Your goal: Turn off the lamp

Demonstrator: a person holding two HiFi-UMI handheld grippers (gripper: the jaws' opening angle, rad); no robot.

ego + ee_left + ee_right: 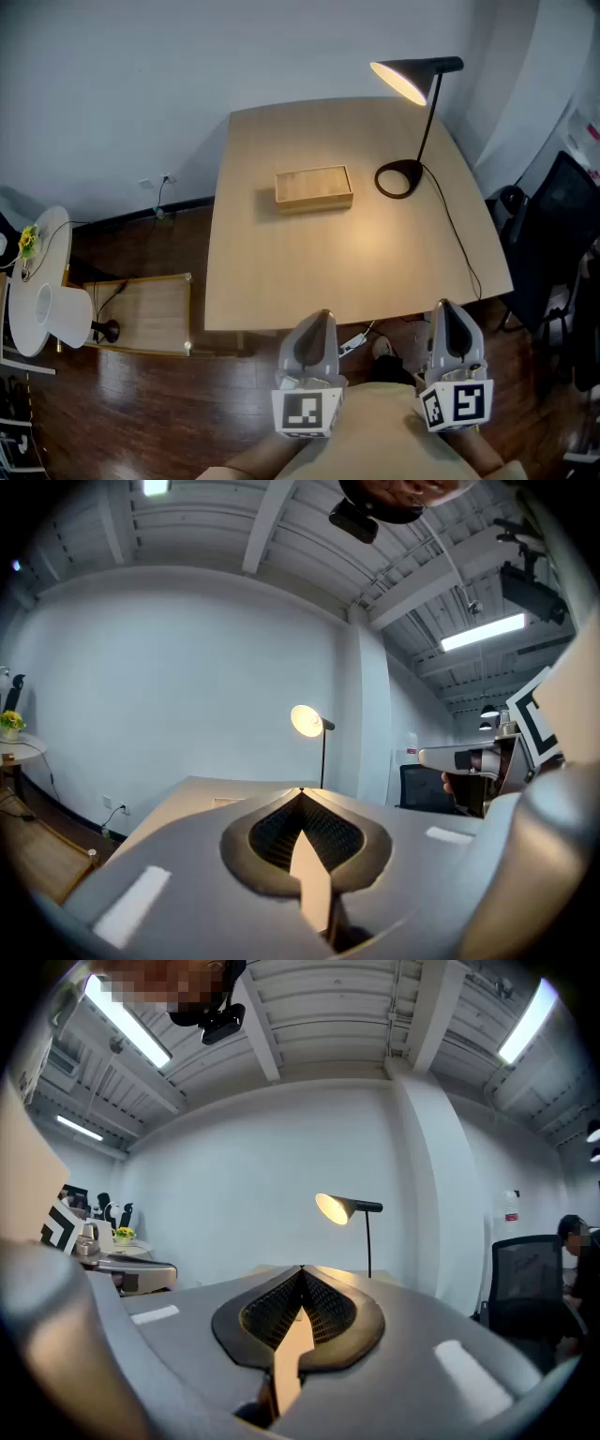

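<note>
Facing lamp beside a wooden-looking box, left tongs and right tongs sit closed.

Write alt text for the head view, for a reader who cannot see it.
A lit black desk lamp stands at the far right of a light wooden table, a wooden box to its left. The left gripper and right gripper are held shut and empty by the table's near edge, short of the lamp.
</note>
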